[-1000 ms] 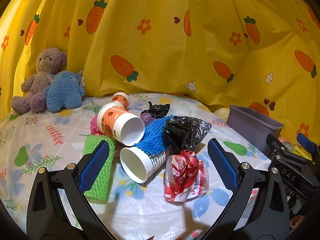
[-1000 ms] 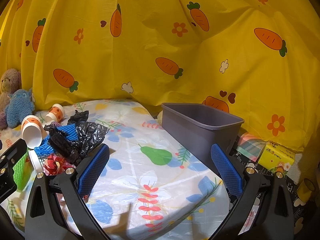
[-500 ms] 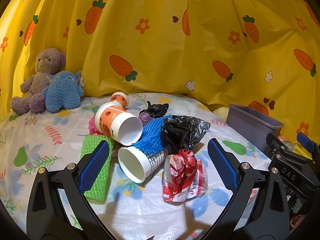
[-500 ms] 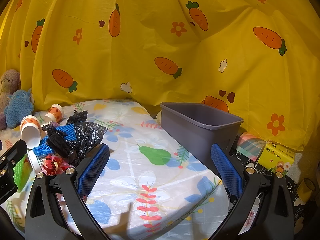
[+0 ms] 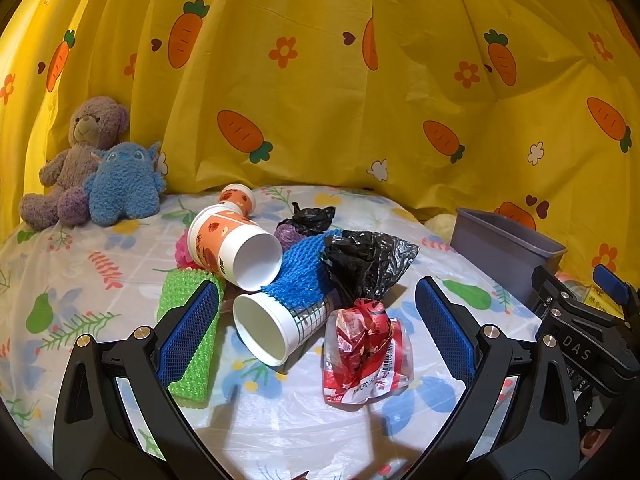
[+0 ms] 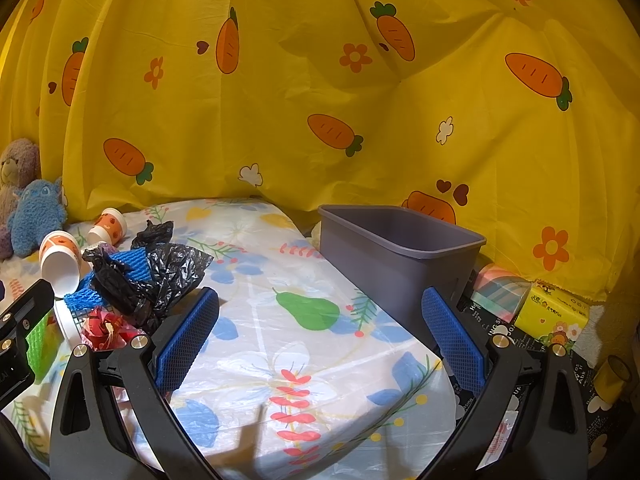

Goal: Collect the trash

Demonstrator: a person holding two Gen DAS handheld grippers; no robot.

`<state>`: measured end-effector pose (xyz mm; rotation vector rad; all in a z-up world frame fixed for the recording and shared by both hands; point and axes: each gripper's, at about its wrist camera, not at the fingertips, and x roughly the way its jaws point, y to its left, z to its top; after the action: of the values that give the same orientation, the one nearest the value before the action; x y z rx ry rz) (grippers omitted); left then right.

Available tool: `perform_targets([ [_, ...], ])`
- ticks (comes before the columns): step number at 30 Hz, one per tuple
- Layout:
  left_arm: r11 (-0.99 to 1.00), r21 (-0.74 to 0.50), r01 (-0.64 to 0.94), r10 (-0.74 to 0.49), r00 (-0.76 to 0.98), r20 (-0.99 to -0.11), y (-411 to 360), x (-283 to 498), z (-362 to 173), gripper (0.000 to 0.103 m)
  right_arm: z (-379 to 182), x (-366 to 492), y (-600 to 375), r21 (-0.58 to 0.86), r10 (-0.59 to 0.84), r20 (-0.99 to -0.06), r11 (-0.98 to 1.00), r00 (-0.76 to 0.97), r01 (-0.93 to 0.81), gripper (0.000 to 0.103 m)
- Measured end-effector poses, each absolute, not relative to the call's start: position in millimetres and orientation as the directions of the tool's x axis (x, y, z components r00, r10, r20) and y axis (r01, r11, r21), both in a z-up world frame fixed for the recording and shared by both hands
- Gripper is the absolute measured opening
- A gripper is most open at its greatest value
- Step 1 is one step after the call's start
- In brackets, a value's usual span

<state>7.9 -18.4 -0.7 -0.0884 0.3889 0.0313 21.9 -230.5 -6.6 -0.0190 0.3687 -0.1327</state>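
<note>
A trash pile lies on the table. It holds a crumpled red wrapper point(image 5: 366, 350), a white grid-print cup point(image 5: 276, 326) on its side, an orange paper cup point(image 5: 234, 250), a blue net point(image 5: 304, 270), a black plastic bag point(image 5: 366, 262) and a green net point(image 5: 190, 332). My left gripper point(image 5: 318, 334) is open and empty, its jaws either side of the white cup and wrapper, just short of them. My right gripper point(image 6: 320, 334) is open and empty over the tablecloth. A grey bin point(image 6: 396, 258) stands past the table's right edge; the pile point(image 6: 132, 276) is to its left.
Two plush toys point(image 5: 92, 168) sit at the far left against the yellow carrot curtain point(image 5: 320, 80). A small orange cup point(image 5: 238, 198) and a small black bag point(image 5: 310, 218) lie behind the pile. Boxes point(image 6: 554, 312) lie on the floor right of the bin.
The left gripper has crept slightly forward toward the pile. The right gripper has barely moved. Both stay open.
</note>
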Motion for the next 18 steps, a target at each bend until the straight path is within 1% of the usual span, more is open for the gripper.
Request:
perform_targets([
  [18, 0.996, -0.081, -0.047, 0.013, 0.925, -0.380, -19.9, 8.6, -0.5, 0.097, -6.6, 20.8, -231.7, -0.040, -0.131, -0.356, 0.991, 0.925, 0.125, 0.098],
])
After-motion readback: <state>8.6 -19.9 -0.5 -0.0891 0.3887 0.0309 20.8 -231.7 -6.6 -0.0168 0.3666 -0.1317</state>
